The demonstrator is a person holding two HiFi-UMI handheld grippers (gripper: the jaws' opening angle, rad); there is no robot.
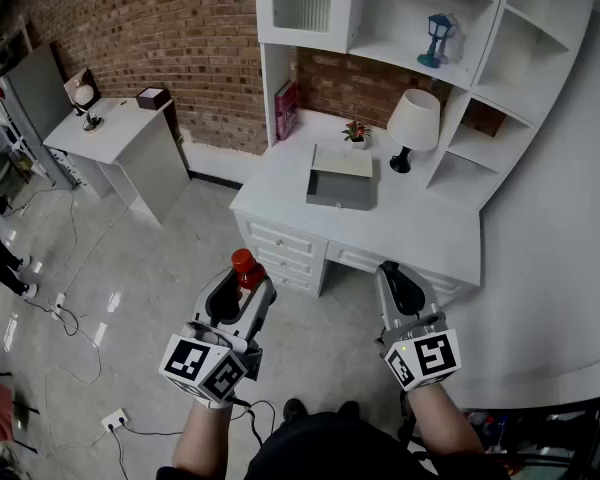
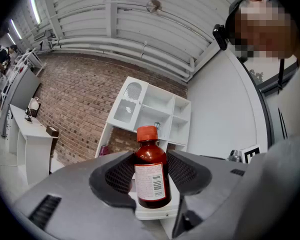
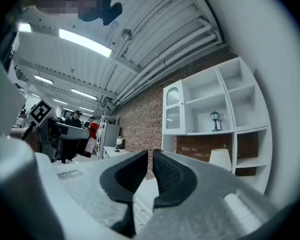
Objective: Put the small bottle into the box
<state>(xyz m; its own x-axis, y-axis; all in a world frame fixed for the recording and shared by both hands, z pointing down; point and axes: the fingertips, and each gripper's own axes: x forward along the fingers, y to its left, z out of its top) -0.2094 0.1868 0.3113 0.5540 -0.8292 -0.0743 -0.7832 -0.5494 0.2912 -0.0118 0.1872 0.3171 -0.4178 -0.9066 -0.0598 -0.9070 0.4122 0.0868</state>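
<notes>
A small brown bottle (image 2: 151, 174) with a red cap (image 1: 244, 264) and a white label stands upright between the jaws of my left gripper (image 1: 242, 286), which is shut on it. I hold it in the air in front of the white desk (image 1: 400, 230). The open grey box (image 1: 340, 189) with its lid raised sits on the desk top, well ahead of both grippers. My right gripper (image 1: 394, 280) hangs in front of the desk's edge, shut, with nothing between its jaws (image 3: 150, 176).
A white table lamp (image 1: 412, 125), a small potted plant (image 1: 357, 132) and a pink book (image 1: 286, 109) stand on the desk round the box. White shelves (image 1: 480, 58) rise behind it. A second white table (image 1: 115, 138) stands at the left, with cables on the floor.
</notes>
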